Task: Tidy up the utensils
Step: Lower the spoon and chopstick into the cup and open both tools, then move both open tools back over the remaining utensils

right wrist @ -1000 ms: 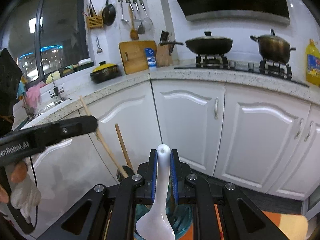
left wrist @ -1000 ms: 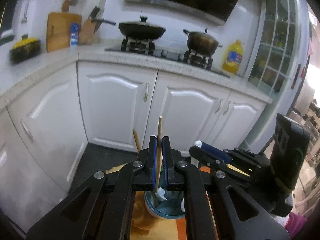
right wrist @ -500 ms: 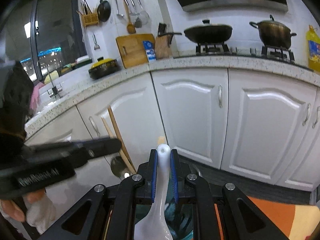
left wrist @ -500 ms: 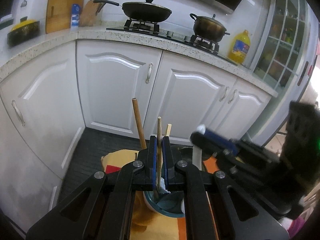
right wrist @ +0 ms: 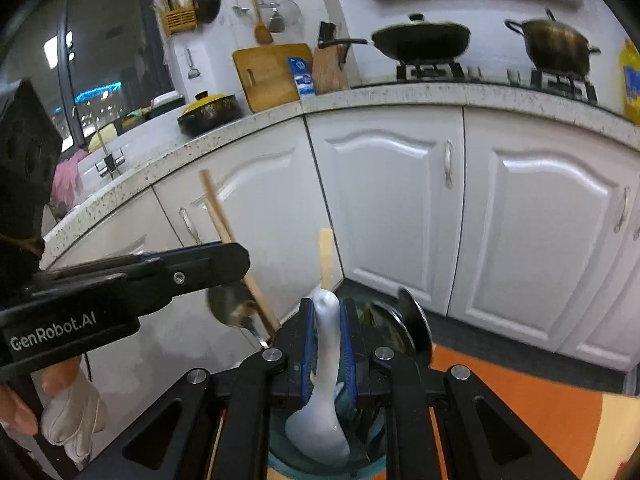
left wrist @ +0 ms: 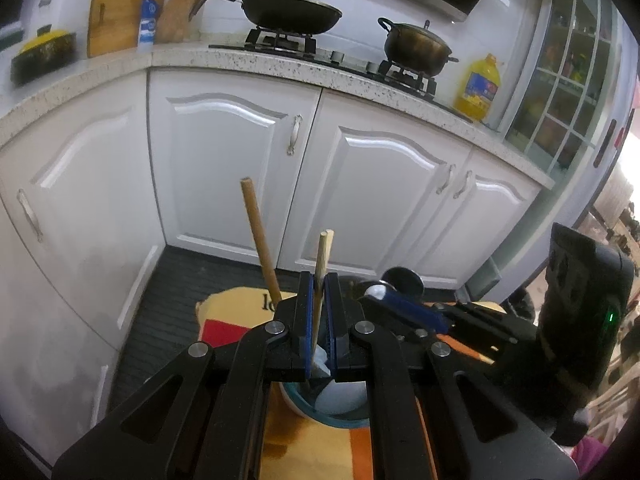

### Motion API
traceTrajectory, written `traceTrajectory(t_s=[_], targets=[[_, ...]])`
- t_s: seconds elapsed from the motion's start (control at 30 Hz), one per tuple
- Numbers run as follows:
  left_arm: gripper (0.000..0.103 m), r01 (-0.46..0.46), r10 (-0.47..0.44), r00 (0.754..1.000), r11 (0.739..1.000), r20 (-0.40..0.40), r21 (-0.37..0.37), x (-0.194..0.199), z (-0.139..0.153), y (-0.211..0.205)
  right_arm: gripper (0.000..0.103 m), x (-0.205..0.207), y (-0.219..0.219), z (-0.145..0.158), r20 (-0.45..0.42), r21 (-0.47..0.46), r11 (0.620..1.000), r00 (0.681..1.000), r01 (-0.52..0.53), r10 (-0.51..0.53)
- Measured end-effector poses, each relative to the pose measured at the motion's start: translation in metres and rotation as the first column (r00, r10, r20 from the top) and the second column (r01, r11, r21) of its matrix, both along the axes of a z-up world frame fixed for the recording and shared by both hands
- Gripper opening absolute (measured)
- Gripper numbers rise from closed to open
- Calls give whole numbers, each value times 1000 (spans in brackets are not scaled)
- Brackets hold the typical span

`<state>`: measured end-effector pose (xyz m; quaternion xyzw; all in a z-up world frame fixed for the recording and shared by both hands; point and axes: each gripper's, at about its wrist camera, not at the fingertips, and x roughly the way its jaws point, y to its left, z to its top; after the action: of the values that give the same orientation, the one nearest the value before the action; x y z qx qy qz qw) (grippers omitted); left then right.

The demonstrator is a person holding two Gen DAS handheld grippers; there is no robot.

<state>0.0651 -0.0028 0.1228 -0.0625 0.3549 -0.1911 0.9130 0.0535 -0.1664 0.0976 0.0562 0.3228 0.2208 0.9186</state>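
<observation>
My left gripper (left wrist: 319, 312) is shut on a thin wooden chopstick (left wrist: 322, 256) that stands upright, its lower end down in a blue-rimmed utensil cup (left wrist: 320, 414). A thicker wooden handle (left wrist: 258, 236) leans out of the same cup to the left. My right gripper (right wrist: 329, 334) is shut on the handle of a white ceramic spoon (right wrist: 322, 412), whose bowl hangs inside the cup (right wrist: 280, 460). In the right wrist view the left gripper (right wrist: 224, 262) comes in from the left, held by a gloved hand (right wrist: 68, 412). A metal ladle (right wrist: 232, 308) and a wooden stick (right wrist: 326, 258) also rise from the cup.
The cup stands on an orange and yellow cloth (right wrist: 532, 404). White cabinet doors (left wrist: 228, 168) run behind, under a speckled counter (left wrist: 280, 66) with a wok, a pot and a yellow oil bottle (left wrist: 478, 88). A dark floor mat (left wrist: 176, 292) lies below.
Both grippers have sunk toward the cup with their utensils still gripped, the views tilting down. The chopstick and the spoon sit deeper in the cup, and more of the leaning wooden handle shows.
</observation>
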Motion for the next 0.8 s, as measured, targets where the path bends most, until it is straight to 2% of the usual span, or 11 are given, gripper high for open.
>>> traceTrajectory(t_s=[0.1, 0.2, 0.33, 0.43, 0.63, 0.8], targets=[[7, -1, 1, 1000, 1000, -9, 3, -2, -2, -1, 28, -3, -16, -1, -39, 46, 999, 999, 22, -20], [21, -8, 8, 1000, 1000, -21, -2, -3, -3, 0, 28, -11, -30, 1, -50, 77, 996, 998, 42, -38], [38, 0, 0, 1000, 1000, -30, -22, -8, -2, -1, 28, -20, -39, 1, -58, 73, 996, 997, 58, -54], [47, -10, 9, 1000, 1000, -16, -18, -15, 0, -2, 28, -27, -42, 3, -60, 65, 996, 997, 61, -58], [51, -10, 10, 1000, 1000, -5, -8, -27, 4, -4, 34, -40, -47, 10, -54, 56, 996, 996, 68, -65], [62, -9, 9, 1000, 1000, 16, 8, -37, 10, -7, 35, -47, -49, 14, -50, 27, 997, 996, 73, -71]])
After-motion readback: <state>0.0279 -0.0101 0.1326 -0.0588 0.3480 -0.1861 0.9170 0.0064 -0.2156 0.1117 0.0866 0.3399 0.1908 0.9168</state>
